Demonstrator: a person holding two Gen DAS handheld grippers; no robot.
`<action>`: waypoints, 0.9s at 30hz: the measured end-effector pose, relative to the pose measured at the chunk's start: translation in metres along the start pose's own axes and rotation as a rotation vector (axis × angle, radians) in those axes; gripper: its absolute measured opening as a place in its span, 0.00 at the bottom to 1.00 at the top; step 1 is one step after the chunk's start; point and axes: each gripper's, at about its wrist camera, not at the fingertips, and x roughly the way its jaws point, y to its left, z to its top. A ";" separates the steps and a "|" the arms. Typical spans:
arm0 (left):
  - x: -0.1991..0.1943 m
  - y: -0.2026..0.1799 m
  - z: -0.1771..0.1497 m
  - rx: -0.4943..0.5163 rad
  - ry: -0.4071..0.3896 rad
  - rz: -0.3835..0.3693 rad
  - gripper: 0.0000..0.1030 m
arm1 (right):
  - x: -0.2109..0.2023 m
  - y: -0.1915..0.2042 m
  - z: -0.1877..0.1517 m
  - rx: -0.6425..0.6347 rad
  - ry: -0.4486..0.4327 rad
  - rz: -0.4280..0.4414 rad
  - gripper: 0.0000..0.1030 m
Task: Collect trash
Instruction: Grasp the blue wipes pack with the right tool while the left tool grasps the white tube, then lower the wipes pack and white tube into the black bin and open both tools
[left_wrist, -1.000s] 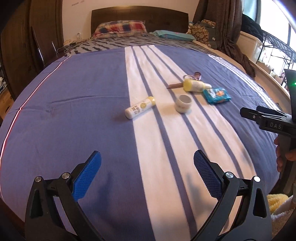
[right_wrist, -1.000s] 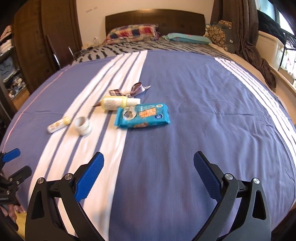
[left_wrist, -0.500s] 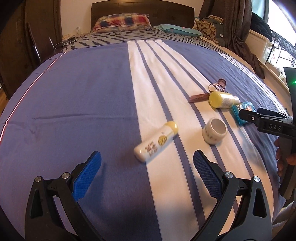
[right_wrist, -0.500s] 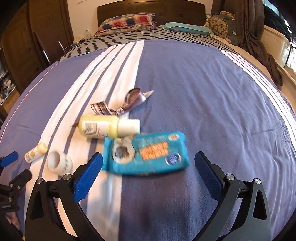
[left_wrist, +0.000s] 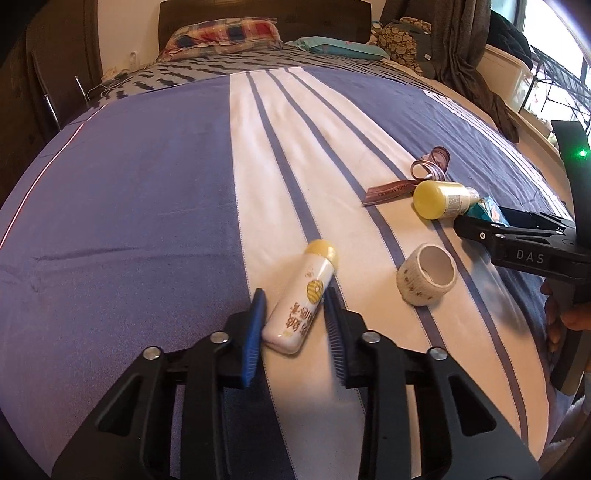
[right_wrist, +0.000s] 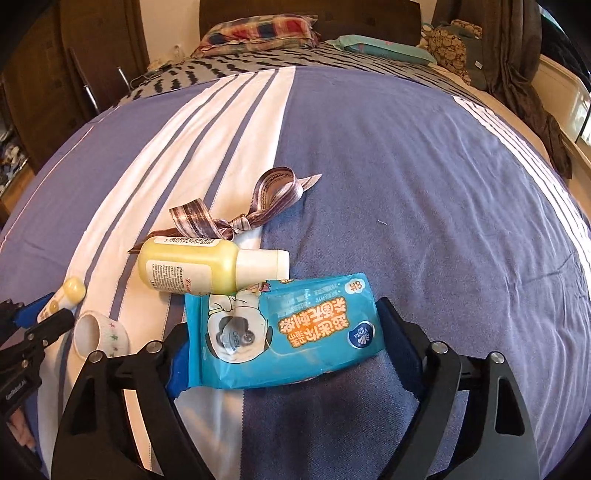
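Note:
A white tube with a yellow cap (left_wrist: 306, 295) lies on the striped bedspread (left_wrist: 147, 221). My left gripper (left_wrist: 295, 321) is closing on it, and both blue pads touch its sides. The blue wipes pack (right_wrist: 288, 332) fills the gap of my right gripper (right_wrist: 282, 325), whose jaws are closing with the pads against the pack's two ends. A yellow bottle (right_wrist: 195, 269) lies just beyond the pack, touching its far edge. A striped ribbon (right_wrist: 258, 199) lies behind the bottle. A small white tape roll (left_wrist: 426, 275) sits between the two grippers.
A plaid pillow (left_wrist: 221, 33) and a teal pillow (left_wrist: 340, 46) lie at the headboard. A dark curtain (left_wrist: 465, 55) hangs at the right, and a dark wardrobe (right_wrist: 37, 92) stands at the left. A hand (left_wrist: 569, 314) holds the right gripper's handle.
Both grippers moved forward and down onto the items. The left jaws went from wide open to closed around the tube. The right jaws narrowed onto the wipes pack.

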 end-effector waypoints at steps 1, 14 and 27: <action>-0.001 -0.001 -0.002 0.001 0.000 -0.004 0.20 | -0.001 0.001 0.000 -0.003 -0.001 0.002 0.80; -0.041 -0.016 -0.048 0.003 -0.004 -0.024 0.17 | -0.051 0.000 -0.052 -0.019 -0.021 0.033 0.80; -0.112 -0.053 -0.105 0.013 -0.067 -0.069 0.17 | -0.140 0.000 -0.118 -0.031 -0.116 0.076 0.79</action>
